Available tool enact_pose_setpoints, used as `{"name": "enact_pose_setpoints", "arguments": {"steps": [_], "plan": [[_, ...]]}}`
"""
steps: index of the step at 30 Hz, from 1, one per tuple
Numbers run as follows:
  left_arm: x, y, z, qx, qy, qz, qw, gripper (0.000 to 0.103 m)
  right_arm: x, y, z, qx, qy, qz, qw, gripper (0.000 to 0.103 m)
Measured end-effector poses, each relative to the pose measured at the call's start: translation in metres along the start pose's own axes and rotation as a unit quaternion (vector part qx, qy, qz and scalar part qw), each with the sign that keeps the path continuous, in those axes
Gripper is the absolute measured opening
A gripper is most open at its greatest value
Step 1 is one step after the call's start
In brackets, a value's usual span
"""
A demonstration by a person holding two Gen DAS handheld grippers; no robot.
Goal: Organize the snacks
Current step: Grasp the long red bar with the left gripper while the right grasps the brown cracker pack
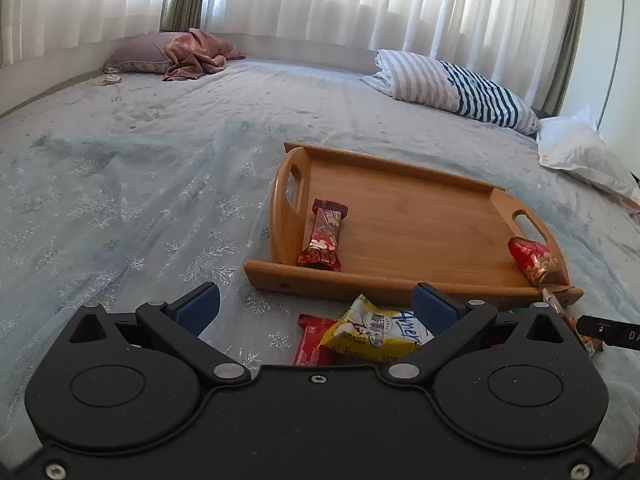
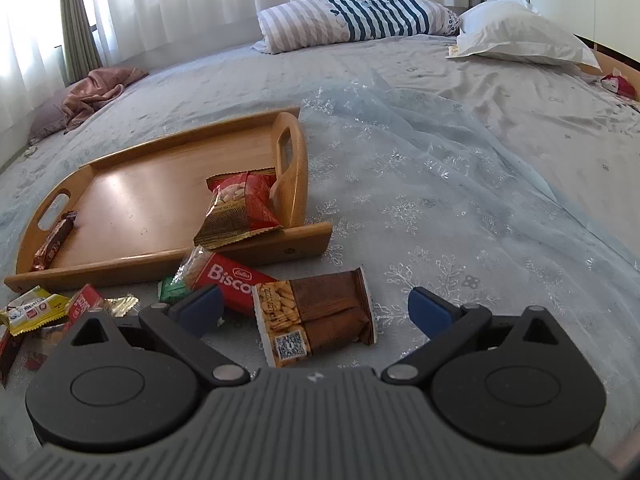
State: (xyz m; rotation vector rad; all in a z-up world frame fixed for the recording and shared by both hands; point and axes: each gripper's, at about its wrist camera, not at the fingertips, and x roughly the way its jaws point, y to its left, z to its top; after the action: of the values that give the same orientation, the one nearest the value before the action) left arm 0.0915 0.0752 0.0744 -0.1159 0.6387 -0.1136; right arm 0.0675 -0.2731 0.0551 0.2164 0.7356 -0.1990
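A wooden tray (image 1: 420, 216) (image 2: 144, 196) lies on the bed. Inside it are a dark red bar (image 1: 324, 236) (image 2: 52, 242) by one handle and a red nut bag (image 1: 538, 262) (image 2: 236, 210) by the other. My left gripper (image 1: 316, 312) stands open above a yellow packet (image 1: 372, 330) (image 2: 30, 308) and a red wrapper (image 1: 310, 338), which lie on the bed in front of the tray. My right gripper (image 2: 316, 306) is open too, with a brown biscuit pack (image 2: 320, 312) on the bed between its fingers, untouched. A red Biscoff pack (image 2: 228, 280) lies beside it.
Several more small snacks, among them a green one (image 2: 172, 290) and a gold wrapper (image 2: 120, 304), lie in front of the tray. A striped pillow (image 1: 452, 84) (image 2: 356, 16), a white pillow (image 2: 516, 36) and a pink blanket (image 1: 200, 54) sit far back. A sheer snowflake cloth (image 2: 420, 184) covers the bed.
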Motion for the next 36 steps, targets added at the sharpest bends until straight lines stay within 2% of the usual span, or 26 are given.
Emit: {"name": "enact_pose_setpoints", "arguments": {"steps": [7,10,12,14,17,20,23,25,26,28,29,33,36], "plan": [[0.002,0.000,-0.016,-0.004,0.022,0.006,0.9997,0.102,0.007,-0.004,-0.010,-0.012,-0.002,-0.004,1.000,0.103],[0.002,-0.001,-0.027,-0.006,0.031,-0.002,0.9995,0.102,0.019,-0.003,-0.017,-0.032,-0.005,-0.016,0.999,0.102],[0.003,-0.002,-0.035,-0.006,0.038,0.003,0.9992,0.102,0.019,0.003,-0.021,-0.057,-0.019,-0.027,0.998,0.096],[0.005,-0.002,-0.041,-0.006,0.047,0.012,0.9988,0.102,0.018,0.006,-0.022,-0.065,-0.025,-0.020,0.997,0.081],[0.010,-0.002,-0.047,0.007,0.054,0.023,0.9983,0.097,0.015,0.008,-0.020,-0.073,-0.030,-0.016,0.997,0.066],[0.015,-0.011,-0.049,0.051,0.048,0.052,0.9962,0.091,0.013,0.007,-0.017,-0.068,-0.026,-0.015,0.997,0.064],[0.018,-0.017,-0.051,0.073,0.037,0.061,0.9947,0.078,0.012,0.006,-0.017,-0.064,-0.025,-0.014,0.998,0.063],[0.020,-0.018,-0.049,0.067,0.034,0.045,0.9962,0.058,0.010,0.007,-0.017,-0.064,-0.024,-0.013,0.998,0.063],[0.021,-0.018,-0.048,0.065,0.033,0.041,0.9965,0.053,0.009,0.006,-0.017,-0.062,-0.023,-0.011,0.998,0.063],[0.022,-0.018,-0.045,0.066,0.031,0.024,0.9970,0.030,0.007,0.004,-0.017,-0.055,-0.021,-0.006,0.998,0.063],[0.023,-0.017,-0.045,0.060,0.031,0.016,0.9976,0.026,0.007,0.004,-0.016,-0.053,-0.019,-0.005,0.998,0.063],[0.024,-0.007,-0.043,0.020,0.031,-0.001,0.9993,0.025,0.006,0.003,-0.016,-0.051,-0.017,-0.002,0.999,0.063],[0.022,-0.005,-0.043,0.020,0.029,-0.001,0.9994,0.024,0.003,0.005,-0.017,-0.051,-0.014,0.003,0.999,0.063]]}}
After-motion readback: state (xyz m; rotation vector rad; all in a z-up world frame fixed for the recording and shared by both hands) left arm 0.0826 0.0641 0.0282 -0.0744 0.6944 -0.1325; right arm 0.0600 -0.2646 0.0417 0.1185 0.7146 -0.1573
